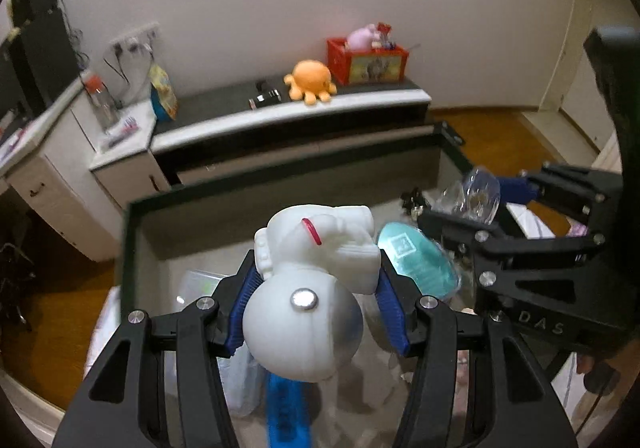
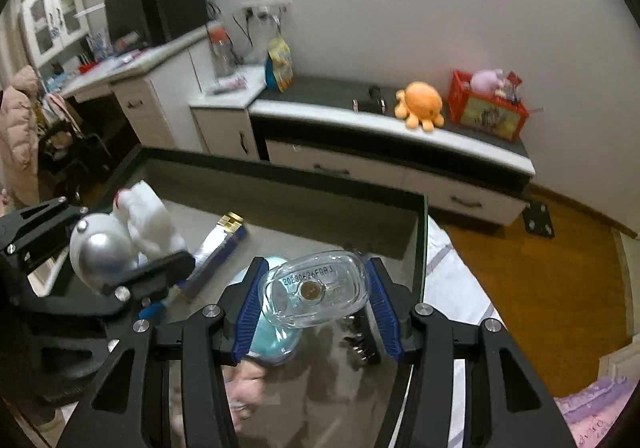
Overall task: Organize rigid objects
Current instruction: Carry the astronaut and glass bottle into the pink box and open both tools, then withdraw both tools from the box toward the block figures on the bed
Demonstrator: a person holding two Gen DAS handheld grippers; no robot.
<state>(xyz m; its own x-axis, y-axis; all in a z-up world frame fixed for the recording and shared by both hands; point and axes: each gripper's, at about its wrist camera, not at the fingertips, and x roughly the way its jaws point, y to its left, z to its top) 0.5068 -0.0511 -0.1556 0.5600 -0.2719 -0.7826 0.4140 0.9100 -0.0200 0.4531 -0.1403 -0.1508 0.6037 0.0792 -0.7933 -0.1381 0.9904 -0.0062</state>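
Left gripper [image 1: 316, 298]: blue ribbed pads [image 1: 243, 300] pressed against both sides of a white astronaut figure [image 1: 316, 276], helmet toward the camera, body and backpack pointing away, raised above the glass table [image 1: 144, 248]. Under the figure, lying on the glass: a blue-handled item [image 1: 286, 412], only partly visible, and a clear plastic bag [image 1: 196, 284] to the left. Just right of the figure, on the table: a teal oval item in clear wrap [image 1: 416, 260].

Right gripper [image 2: 312, 306]: blue pads [image 2: 382, 302] pinching a clear glass bottle [image 2: 316, 294] by its two sides, flat base with a printed code facing the camera, also held above the table. Below it: the teal item [image 2: 276, 340], and a dark metal piece [image 2: 360, 344] near the right pad. Left of the bottle, flat on the glass: a silver and blue box [image 2: 218, 248].

Both grippers side by side, well apart from each other, over the near half of the table.

Far side, against the wall, left to right on a low cabinet [image 2: 400, 168]: a snack bag [image 2: 280, 64], an orange octopus plush [image 2: 420, 104], a red crate [image 2: 486, 112] with a pink plush [image 2: 486, 80] in it.
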